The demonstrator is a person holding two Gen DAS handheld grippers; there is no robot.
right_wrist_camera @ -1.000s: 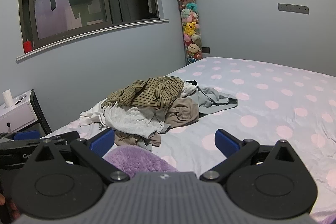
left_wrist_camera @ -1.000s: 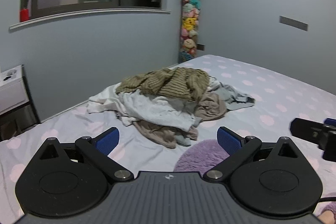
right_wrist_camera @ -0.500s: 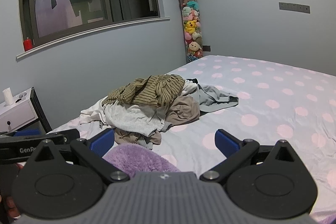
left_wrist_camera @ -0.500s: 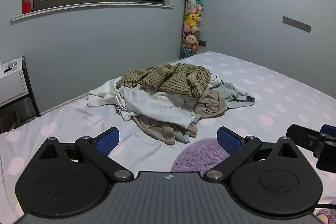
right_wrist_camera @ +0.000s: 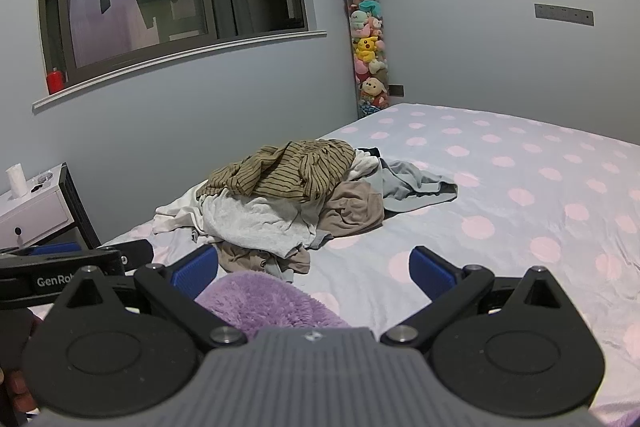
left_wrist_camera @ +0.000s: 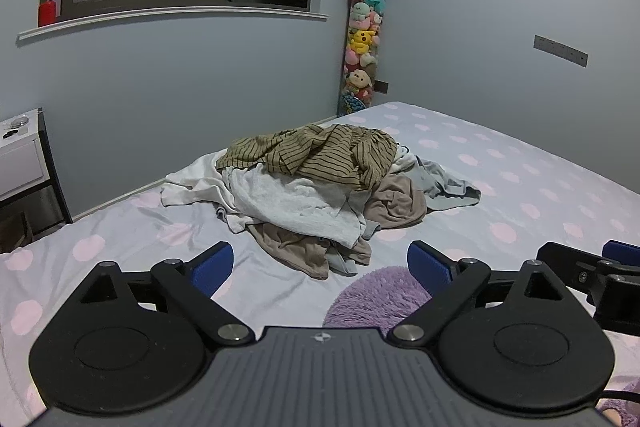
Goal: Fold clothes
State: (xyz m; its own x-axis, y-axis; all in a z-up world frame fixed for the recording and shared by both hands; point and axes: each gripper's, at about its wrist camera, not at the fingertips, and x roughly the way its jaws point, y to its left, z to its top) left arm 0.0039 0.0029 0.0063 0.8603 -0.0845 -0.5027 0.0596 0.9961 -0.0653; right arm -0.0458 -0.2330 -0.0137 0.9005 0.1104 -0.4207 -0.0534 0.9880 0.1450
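Note:
A heap of clothes (left_wrist_camera: 316, 187) lies on the bed (left_wrist_camera: 540, 195) with pink dots; it also shows in the right wrist view (right_wrist_camera: 288, 203). A brown striped garment (left_wrist_camera: 320, 151) tops it, over a white one (left_wrist_camera: 296, 207), beige ones and a grey one (left_wrist_camera: 448, 187). A fuzzy purple item (left_wrist_camera: 372, 299) lies nearer, also seen in the right wrist view (right_wrist_camera: 264, 299). My left gripper (left_wrist_camera: 320, 265) is open and empty, short of the heap. My right gripper (right_wrist_camera: 314, 267) is open and empty, beside the left one.
A white nightstand (right_wrist_camera: 36, 211) stands left of the bed. A tall tube of plush toys (left_wrist_camera: 360, 47) with a panda on top stands in the corner. A window with a sill (left_wrist_camera: 172, 15) is on the far wall. The bed stretches to the right.
Both grippers have risen slightly and edged toward the heap, which sits a little lower in the views. Both stay open and empty.

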